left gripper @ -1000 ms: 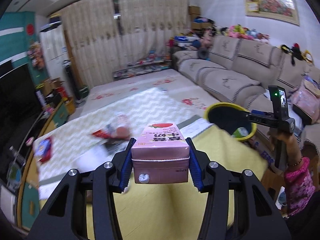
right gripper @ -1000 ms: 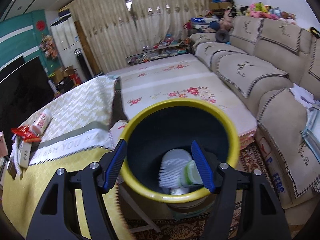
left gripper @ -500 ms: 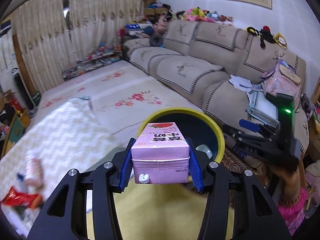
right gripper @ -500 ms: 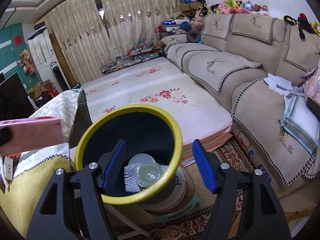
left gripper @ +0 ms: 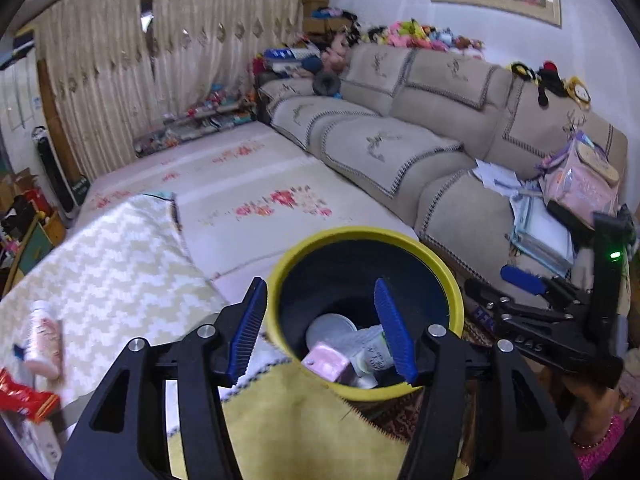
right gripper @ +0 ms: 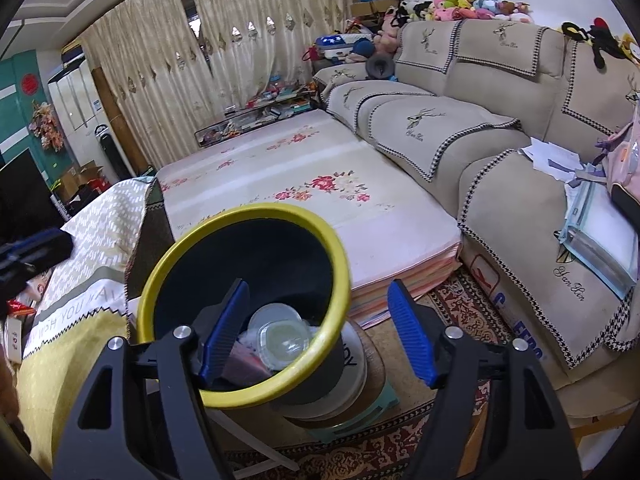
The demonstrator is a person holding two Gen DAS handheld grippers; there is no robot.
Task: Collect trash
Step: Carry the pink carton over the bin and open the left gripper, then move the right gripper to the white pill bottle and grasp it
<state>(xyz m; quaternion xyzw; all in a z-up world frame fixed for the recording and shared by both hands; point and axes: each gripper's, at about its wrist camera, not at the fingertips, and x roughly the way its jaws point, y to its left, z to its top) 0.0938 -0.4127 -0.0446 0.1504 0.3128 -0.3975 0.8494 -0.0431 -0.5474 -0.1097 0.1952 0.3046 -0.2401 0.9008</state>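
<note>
From the left wrist, our left gripper (left gripper: 320,328) hangs with its tongs spread and empty over the yellow-rimmed bin (left gripper: 456,304), where a pink milk carton (left gripper: 326,364) lies among other trash. From the right wrist, our right gripper (right gripper: 316,330) is also spread wide, holding nothing, above the same bin (right gripper: 344,268) beside the sofa (right gripper: 500,184).

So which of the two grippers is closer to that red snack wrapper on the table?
Left. The left gripper hangs over the yellow-rimmed bin, the red snack wrapper nearby; the right gripper sits beyond the bin.
</note>
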